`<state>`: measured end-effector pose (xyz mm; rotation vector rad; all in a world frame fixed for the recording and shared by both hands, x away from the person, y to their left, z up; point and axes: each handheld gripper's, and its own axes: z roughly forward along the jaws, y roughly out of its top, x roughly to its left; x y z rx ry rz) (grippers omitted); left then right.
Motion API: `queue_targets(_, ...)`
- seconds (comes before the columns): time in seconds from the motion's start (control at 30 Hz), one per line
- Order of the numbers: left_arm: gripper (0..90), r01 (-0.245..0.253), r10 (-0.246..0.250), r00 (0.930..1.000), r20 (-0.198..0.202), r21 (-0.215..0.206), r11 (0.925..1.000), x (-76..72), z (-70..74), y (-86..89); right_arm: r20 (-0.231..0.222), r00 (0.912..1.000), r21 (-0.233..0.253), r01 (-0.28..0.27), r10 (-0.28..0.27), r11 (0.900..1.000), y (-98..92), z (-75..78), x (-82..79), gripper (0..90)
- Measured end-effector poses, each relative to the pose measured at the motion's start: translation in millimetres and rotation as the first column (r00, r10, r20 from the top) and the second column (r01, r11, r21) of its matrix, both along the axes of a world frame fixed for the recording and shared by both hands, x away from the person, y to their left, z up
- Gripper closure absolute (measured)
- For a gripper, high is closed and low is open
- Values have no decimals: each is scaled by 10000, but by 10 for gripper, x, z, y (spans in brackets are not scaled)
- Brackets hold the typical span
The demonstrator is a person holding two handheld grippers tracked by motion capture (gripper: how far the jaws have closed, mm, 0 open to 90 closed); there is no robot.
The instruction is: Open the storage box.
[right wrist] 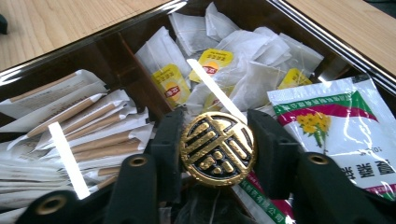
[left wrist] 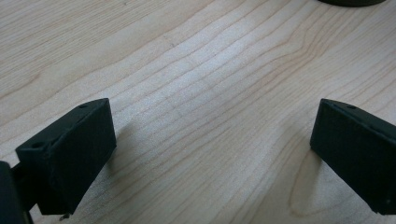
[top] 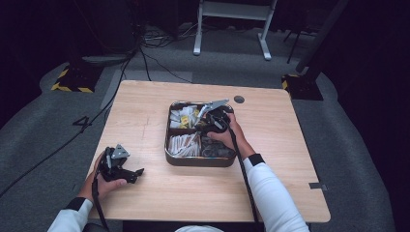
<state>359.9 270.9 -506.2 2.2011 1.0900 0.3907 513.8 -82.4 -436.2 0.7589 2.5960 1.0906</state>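
A dark metal divided tray (top: 169, 153) sits mid-table, holding tea bags (right wrist: 219, 60), paper-wrapped sticks (right wrist: 88, 121) and printed sachets (right wrist: 345, 121). My right gripper (right wrist: 217, 149) hovers over the tray's right side, shut on a round black-and-gold medallion (right wrist: 217, 148) held between its jaws. In the high view this right gripper (top: 216, 122) sits above the tray's right compartments. My left gripper (top: 135, 173) rests on the bare wood at the front left, jaws wide apart. In its own view the left gripper (left wrist: 212, 154) has only wood grain between its fingers.
The wooden table (top: 145, 121) has a small dark round cap (top: 239, 99) behind the tray. A piece of tape (top: 318, 186) lies at the right edge. Cables and stand legs (top: 232, 29) lie on the grey floor beyond.
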Motion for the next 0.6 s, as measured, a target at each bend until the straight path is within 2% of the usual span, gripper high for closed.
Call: queue_targets(0.6, 5, 1, -1, 10000, -3, -3, 10000, 0, 0, 0, -6, 9999, -20, 130, -130, 9999, -10, 42, -8, 598)
